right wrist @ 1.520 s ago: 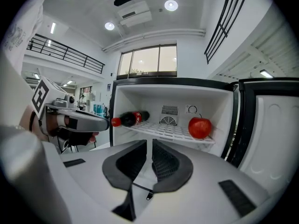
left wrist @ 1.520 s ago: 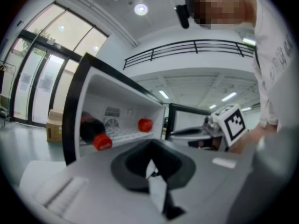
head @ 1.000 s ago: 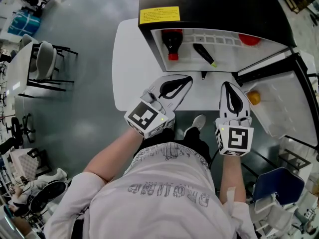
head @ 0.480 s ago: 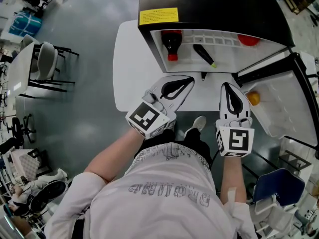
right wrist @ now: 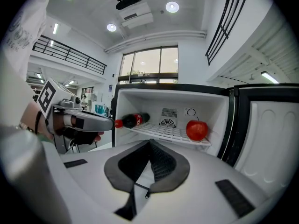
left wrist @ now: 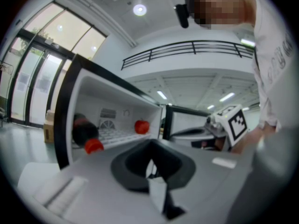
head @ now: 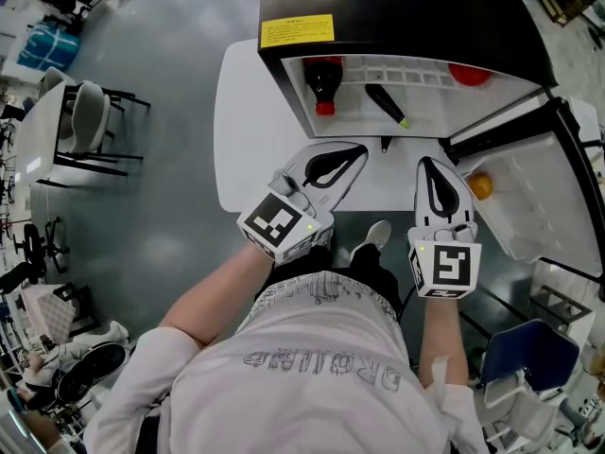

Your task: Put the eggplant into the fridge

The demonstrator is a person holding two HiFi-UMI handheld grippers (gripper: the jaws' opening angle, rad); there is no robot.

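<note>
My left gripper and right gripper hover before the open fridge.
Head view: eggplant lies on the fridge shelf between cola bottle and apple. Left gripper view: jaws closed, empty. Right gripper view: jaws closed, empty.

Left hand-held gripper and right hand-held gripper: white shells, black inner pads, marker cubes in black-and-white squares. Ahead of both: fridge, black outside, white inside, with a yellow label. Ahead of the left: dark bottle with a red cap. Between them: dark eggplant, green-tipped. Ahead of the right: red fruit. Beneath: white counter.
</note>
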